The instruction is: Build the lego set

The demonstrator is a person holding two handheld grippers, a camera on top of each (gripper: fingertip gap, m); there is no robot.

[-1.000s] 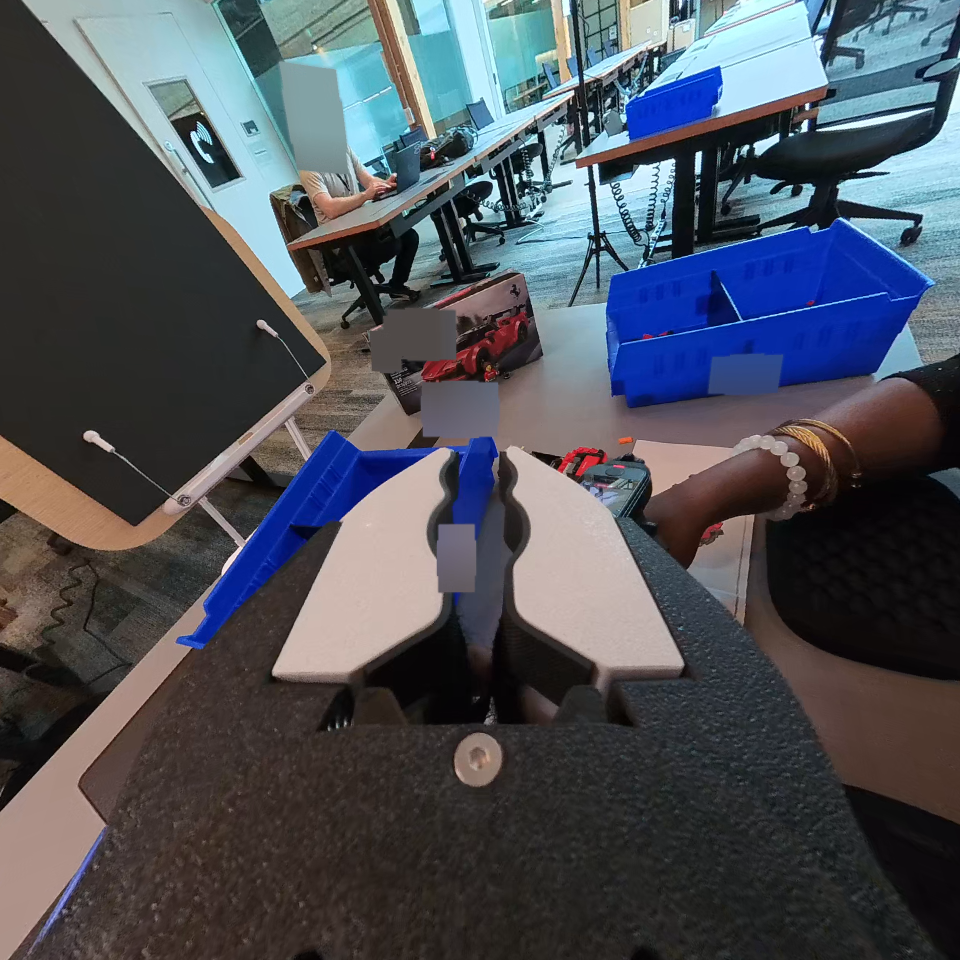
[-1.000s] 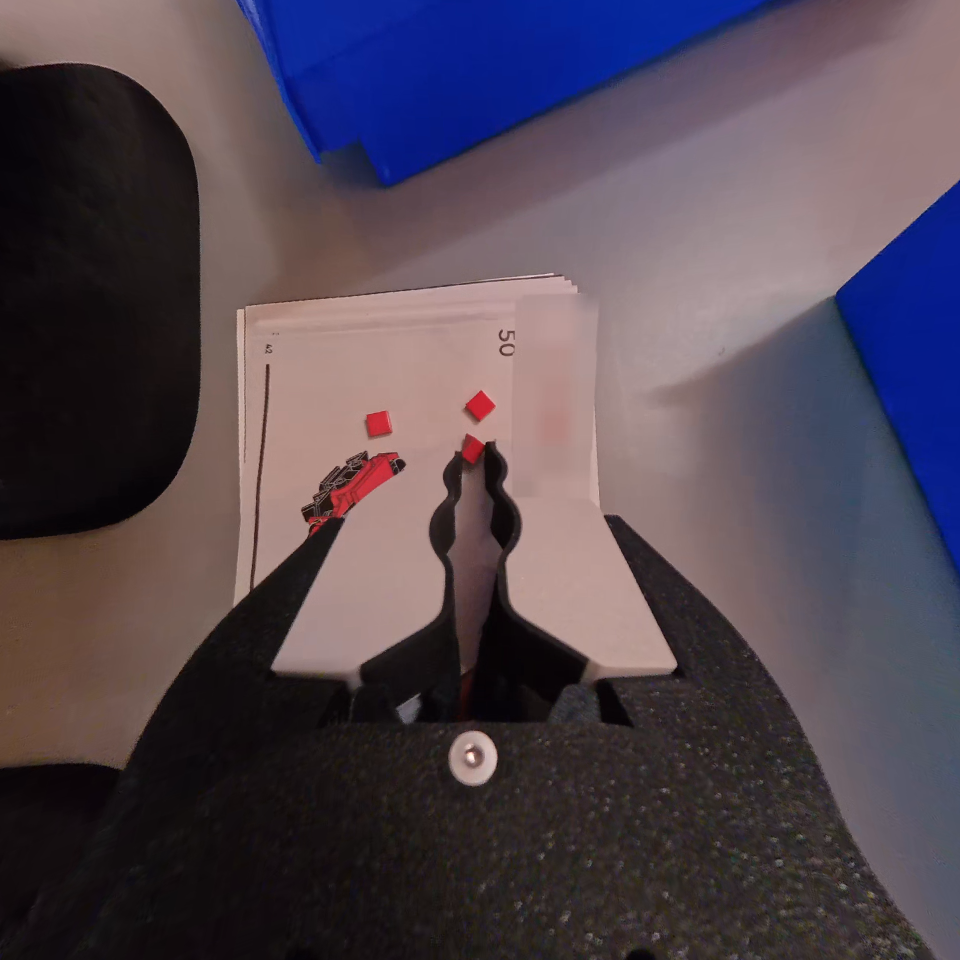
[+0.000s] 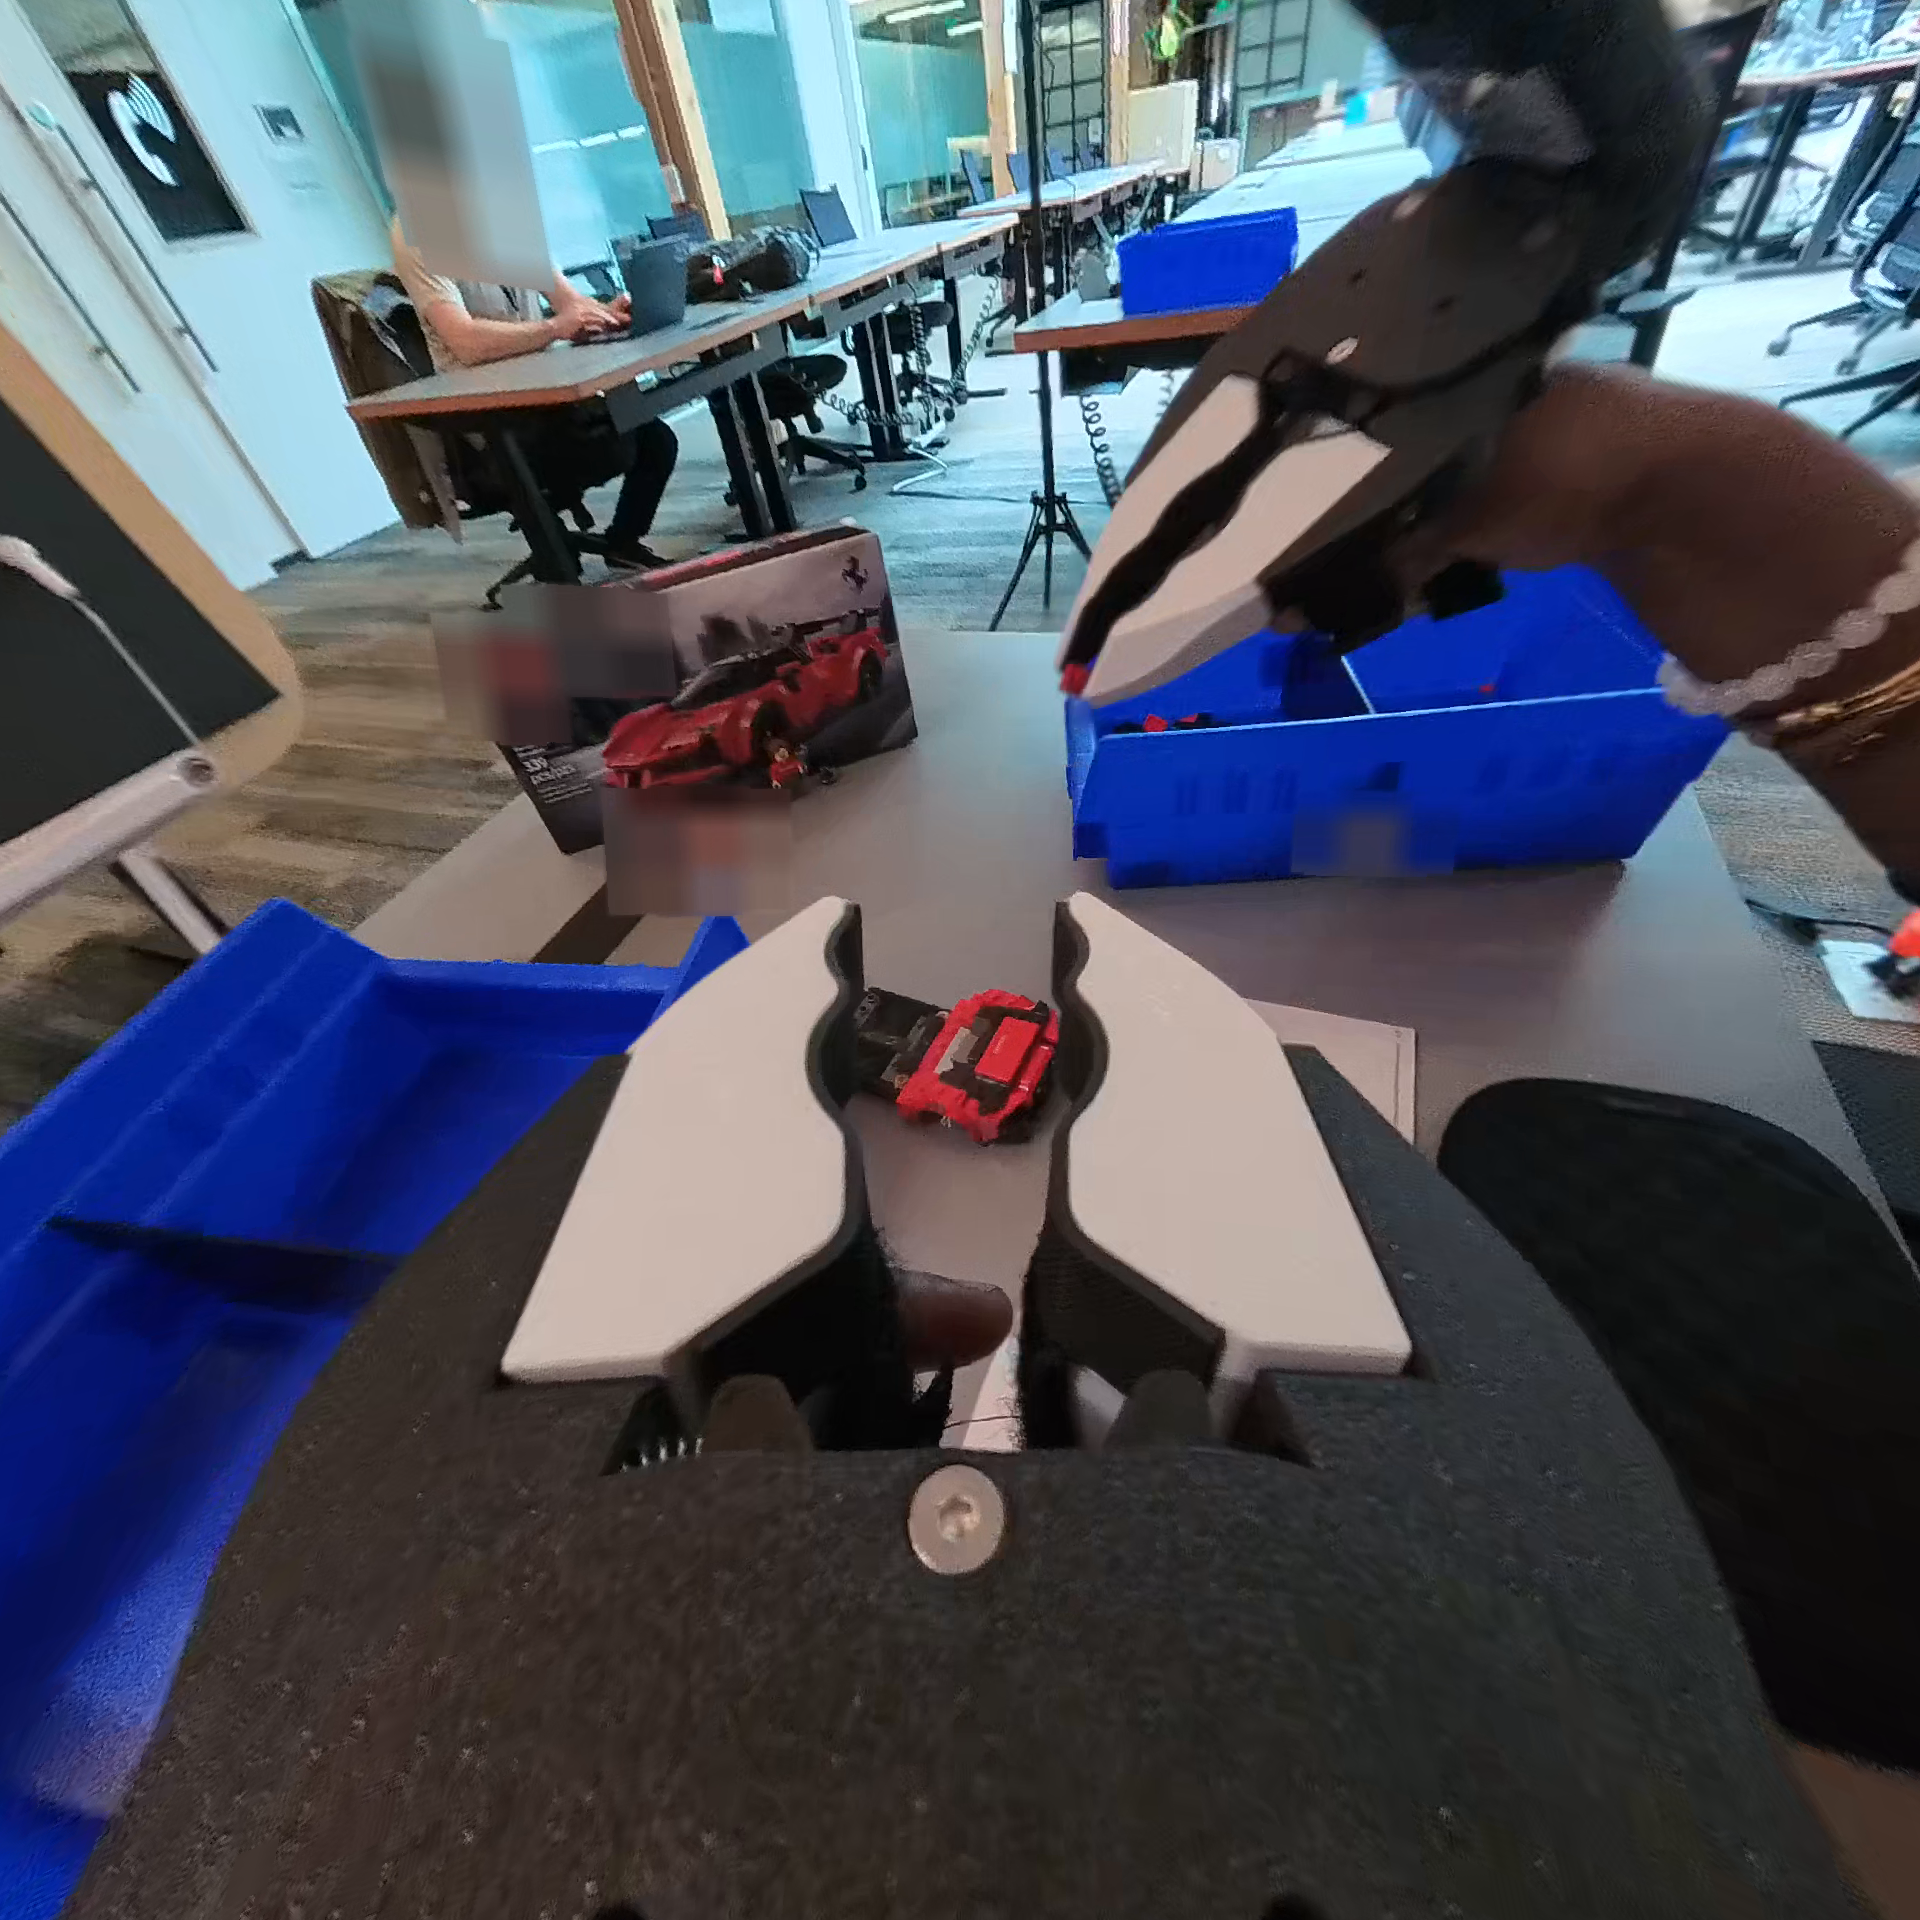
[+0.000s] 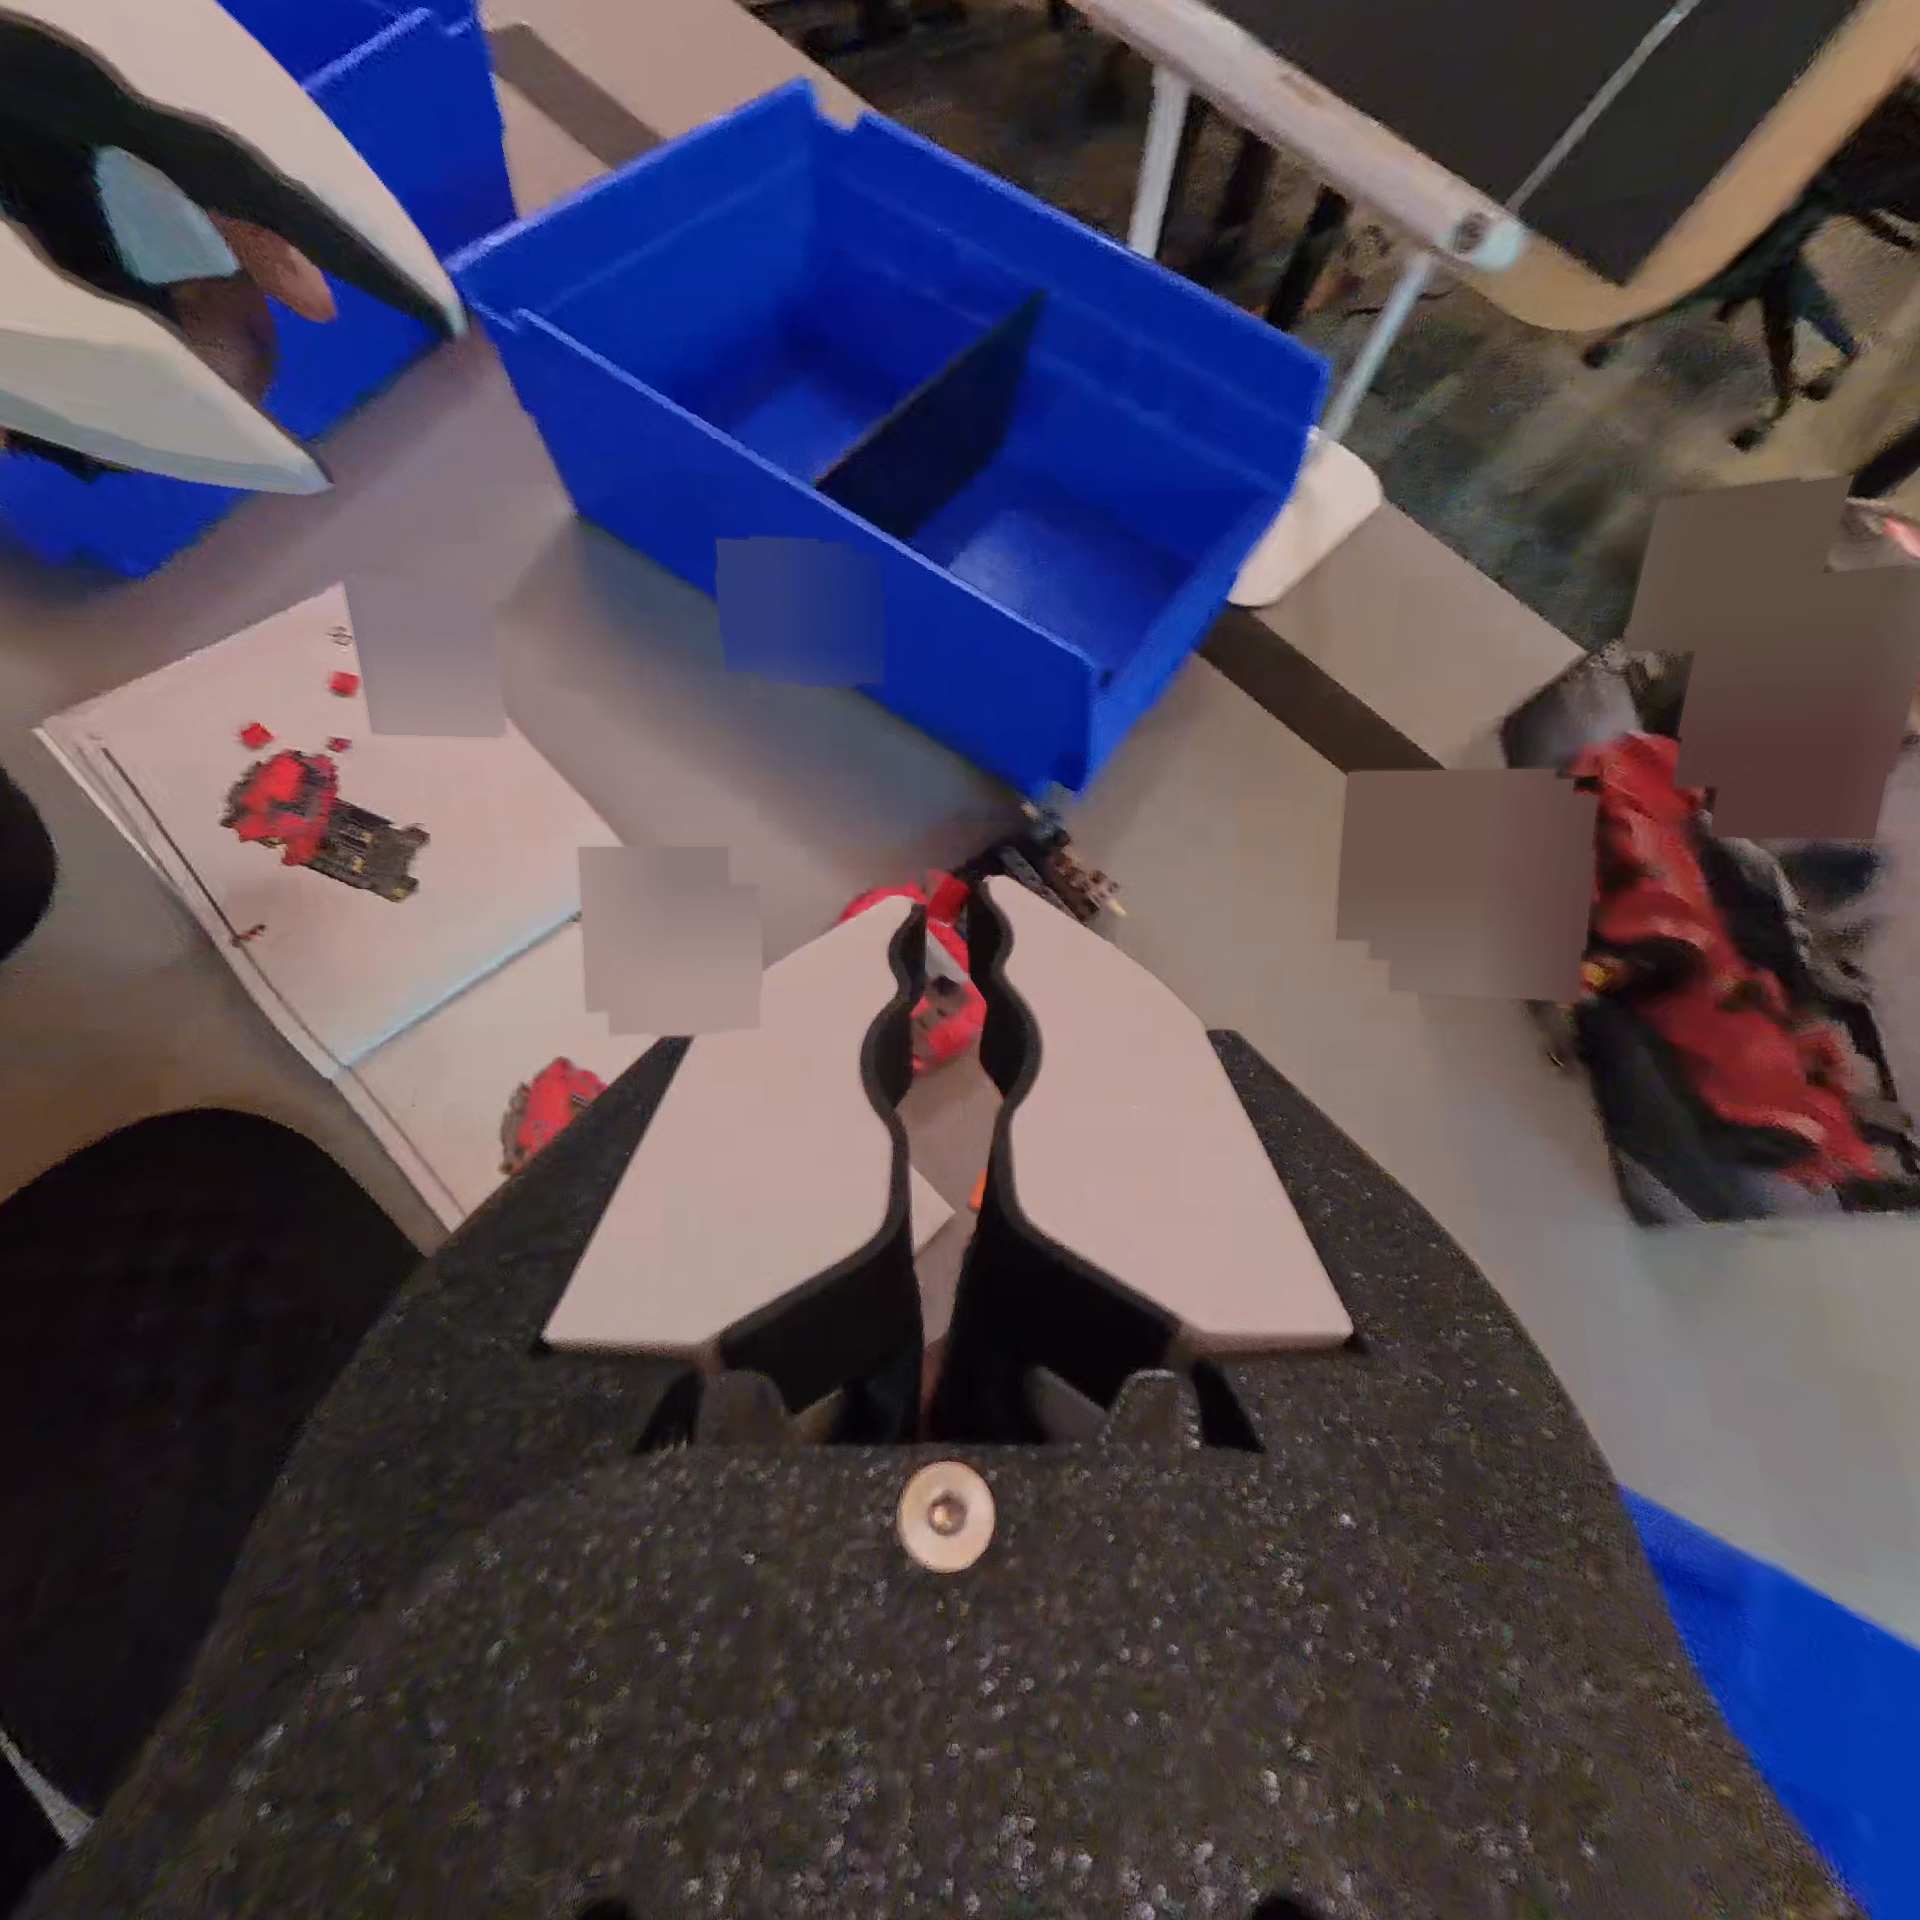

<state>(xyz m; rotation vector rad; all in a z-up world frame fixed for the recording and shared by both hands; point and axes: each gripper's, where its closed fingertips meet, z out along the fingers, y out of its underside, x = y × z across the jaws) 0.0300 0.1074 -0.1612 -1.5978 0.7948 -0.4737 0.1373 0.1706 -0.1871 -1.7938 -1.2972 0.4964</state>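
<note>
An open-plan office: long desk rows (image 3: 727, 332) run far back, swivel chairs (image 3: 821, 384) tucked under, glass partitions (image 3: 748, 125) behind.

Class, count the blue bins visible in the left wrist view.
3. One blue bin at near left, one farther right under the right tool, one on a far desk at. Others may be hidden.

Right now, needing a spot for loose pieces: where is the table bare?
Bare grey table lies between the set's box, the far divided bin and the half-built car. Crowded near the car: open left gripper, instruction booklet, near blue bin.
</note>
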